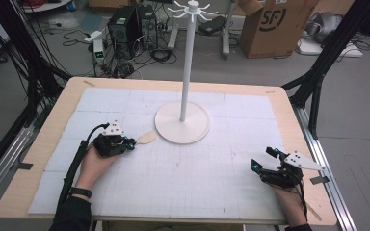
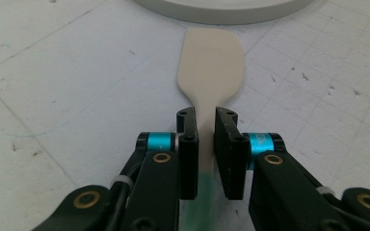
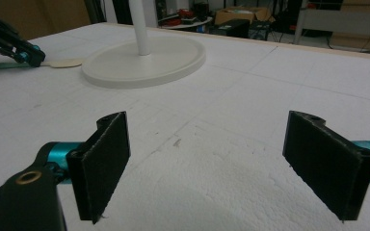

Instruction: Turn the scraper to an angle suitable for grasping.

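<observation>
Left tool (image 2: pixel 203 126): two flat black jaws on teal-banded pivots, pressed against the narrow neck of a spatula (image 2: pixel 212 67), which lies flat on the surface. The spatula has a smooth, matte, cream-coloured blade, rounded at the corners and tapering into a thin handle that turns green below the jaws. The blade tip lies just beside the round base (image 1: pixel 182 122) of a white stand, in front of it and to its left in the high view.

Right tool (image 3: pixel 221 163): jaws wide apart, nothing between them; their inner faces carry a rough, dark, felt-like pad. It hovers low over the near right part of the surface, well apart from the stand.

Stand: a smooth white disc carrying a slim upright pole (image 1: pixel 188 57) topped by a ring of short radiating hooks (image 1: pixel 192 9).

Surface (image 1: pixel 221 173): a pale wooden top covered by white, grainy foam sheets ruled with a faint grid and marked with small dark specks.

Room: grey floor, black frame legs, loose cables, computer towers (image 1: pixel 132 24) and a cardboard box (image 1: pixel 274 26) beyond the far edge.
</observation>
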`<action>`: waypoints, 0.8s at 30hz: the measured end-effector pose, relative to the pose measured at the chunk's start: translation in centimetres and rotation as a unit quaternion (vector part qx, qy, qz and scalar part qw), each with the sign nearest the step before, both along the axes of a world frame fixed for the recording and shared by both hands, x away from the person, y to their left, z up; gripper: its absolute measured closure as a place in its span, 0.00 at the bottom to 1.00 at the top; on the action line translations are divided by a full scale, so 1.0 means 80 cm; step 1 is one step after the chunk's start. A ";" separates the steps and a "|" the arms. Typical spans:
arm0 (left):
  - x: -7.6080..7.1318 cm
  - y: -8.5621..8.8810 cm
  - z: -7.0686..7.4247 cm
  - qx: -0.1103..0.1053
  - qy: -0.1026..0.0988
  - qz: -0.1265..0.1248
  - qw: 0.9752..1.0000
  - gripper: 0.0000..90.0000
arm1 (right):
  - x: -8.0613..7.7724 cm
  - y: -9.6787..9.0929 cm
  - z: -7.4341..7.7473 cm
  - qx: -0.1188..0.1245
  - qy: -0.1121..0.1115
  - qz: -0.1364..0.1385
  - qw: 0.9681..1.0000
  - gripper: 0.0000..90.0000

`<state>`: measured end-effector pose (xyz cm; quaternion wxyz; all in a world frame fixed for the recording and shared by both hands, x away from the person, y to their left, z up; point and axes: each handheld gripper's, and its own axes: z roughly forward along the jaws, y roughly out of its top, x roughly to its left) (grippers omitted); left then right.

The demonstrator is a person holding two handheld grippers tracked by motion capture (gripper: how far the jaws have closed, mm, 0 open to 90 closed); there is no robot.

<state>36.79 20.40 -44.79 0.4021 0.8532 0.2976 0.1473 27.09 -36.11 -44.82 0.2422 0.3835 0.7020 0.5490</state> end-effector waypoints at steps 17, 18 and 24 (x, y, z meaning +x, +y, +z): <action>-0.028 -0.051 0.050 -0.057 -0.024 -0.101 0.993 0.90 | 0.000 0.001 0.000 0.001 0.003 -0.003 1.000 0.18; -0.028 -0.062 0.052 -0.056 -0.024 -0.116 0.991 0.90 | 0.000 0.001 0.000 0.001 0.003 -0.002 1.000 0.18; -0.023 -0.132 0.054 -0.055 -0.017 -0.186 0.981 0.90 | 0.001 0.001 0.000 0.001 0.004 -0.002 1.000 0.18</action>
